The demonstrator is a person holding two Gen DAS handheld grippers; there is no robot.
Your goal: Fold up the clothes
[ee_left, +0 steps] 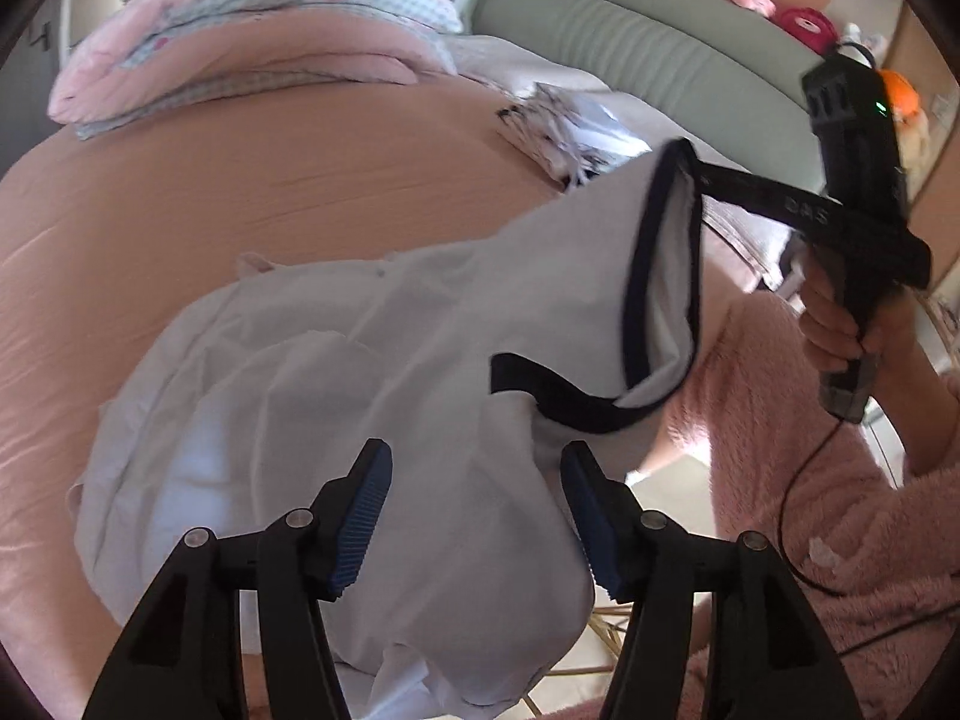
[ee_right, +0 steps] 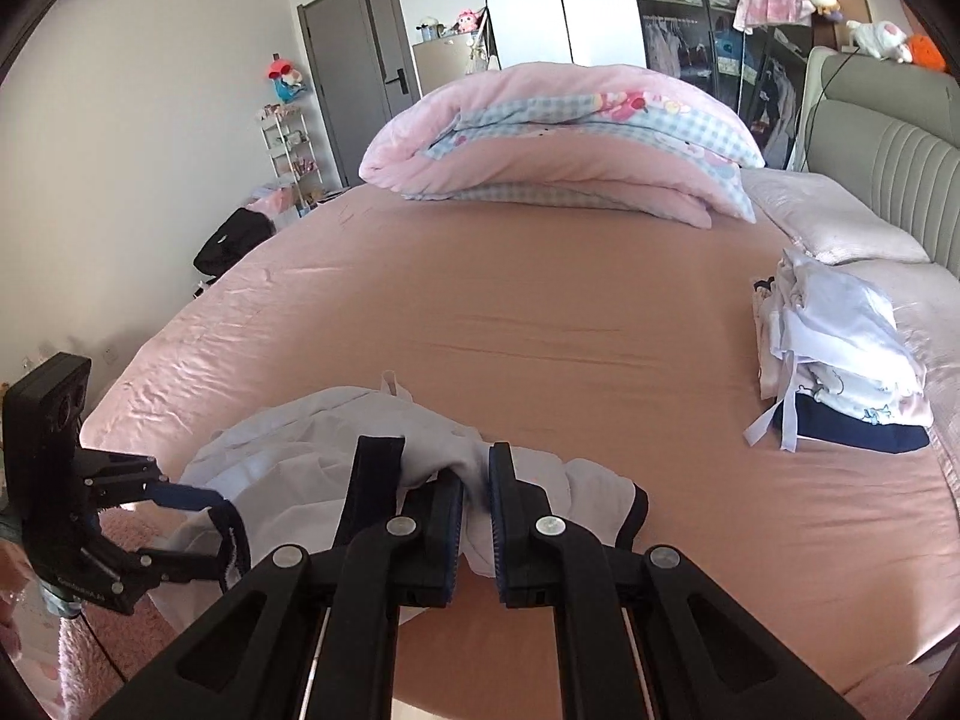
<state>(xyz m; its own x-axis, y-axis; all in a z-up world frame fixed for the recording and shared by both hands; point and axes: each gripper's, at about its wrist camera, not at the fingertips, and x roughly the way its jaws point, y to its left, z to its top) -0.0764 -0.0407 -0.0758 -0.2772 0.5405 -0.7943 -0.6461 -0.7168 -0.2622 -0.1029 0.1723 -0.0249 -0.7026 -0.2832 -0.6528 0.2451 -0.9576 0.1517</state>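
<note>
A white garment (ee_left: pixel 360 360) with navy trim (ee_left: pixel 636 276) lies bunched at the near edge of the pink bed (ee_right: pixel 540 330). My left gripper (ee_left: pixel 474 462) hangs open just above the cloth, its blue pads (ee_left: pixel 366 516) apart and not pressing on it. In the right wrist view its fingers stand on either side of a navy-trimmed edge (ee_right: pixel 231 525). My right gripper (ee_right: pixel 477 468) is shut on a fold of the white garment (ee_right: pixel 312 456) and lifts it off the sheet. A navy band (ee_right: pixel 372 480) is draped over its left finger. A hand (ee_left: pixel 840 330) grips its handle.
A stack of folded clothes (ee_right: pixel 840 360) sits at the right, beside the pillows (ee_right: pixel 840 222) and grey headboard (ee_right: pixel 900 168). A folded pink duvet (ee_right: pixel 558 138) lies at the far end. The person's pink fleece sleeve (ee_left: pixel 810 480) and a cable (ee_left: pixel 792 510) are close on the right.
</note>
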